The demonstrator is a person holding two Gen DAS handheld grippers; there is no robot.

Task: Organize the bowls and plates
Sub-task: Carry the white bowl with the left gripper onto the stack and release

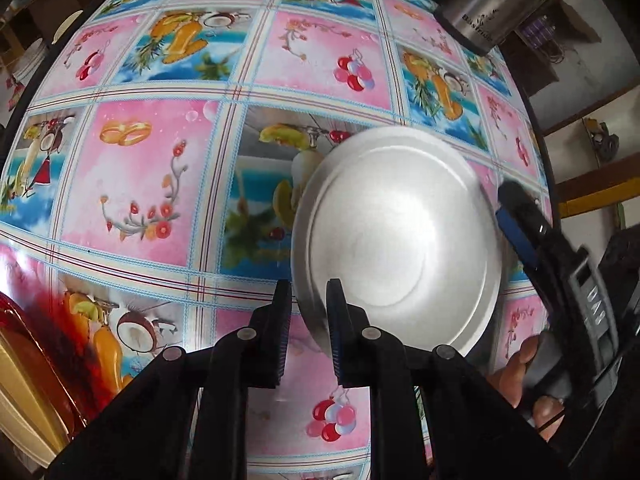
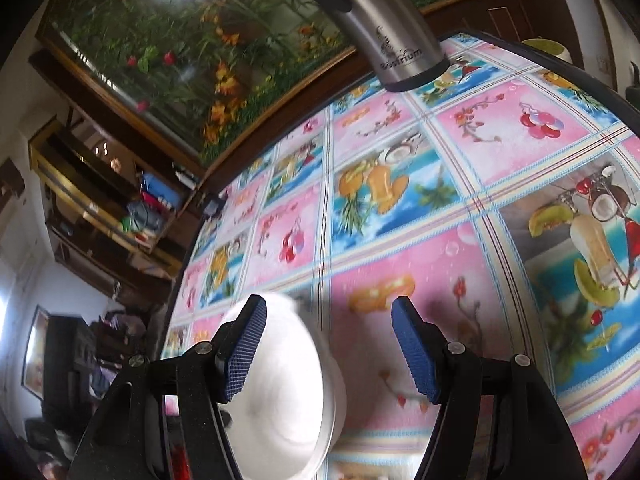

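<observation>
My left gripper (image 1: 308,308) is shut on the near rim of a steel bowl (image 1: 396,236). The bowl hangs tilted over the patterned tablecloth (image 1: 160,184), its inside turned toward the left wrist camera. One blue-padded finger (image 1: 516,220) of the right gripper stands just right of the bowl, with a hand (image 1: 516,364) on its handle. In the right wrist view the right gripper (image 2: 330,348) is open. The same bowl (image 2: 288,404) shows there as a blurred white shape low down, partly behind the left finger (image 2: 244,348), and the pads do not press on it.
A tall steel flask (image 1: 480,12) (image 2: 400,52) stands at the far side of the table. Something red and yellow (image 1: 28,372) lies at the lower left edge of the left wrist view. Shelves and a flower picture (image 2: 192,48) stand beyond the table edge.
</observation>
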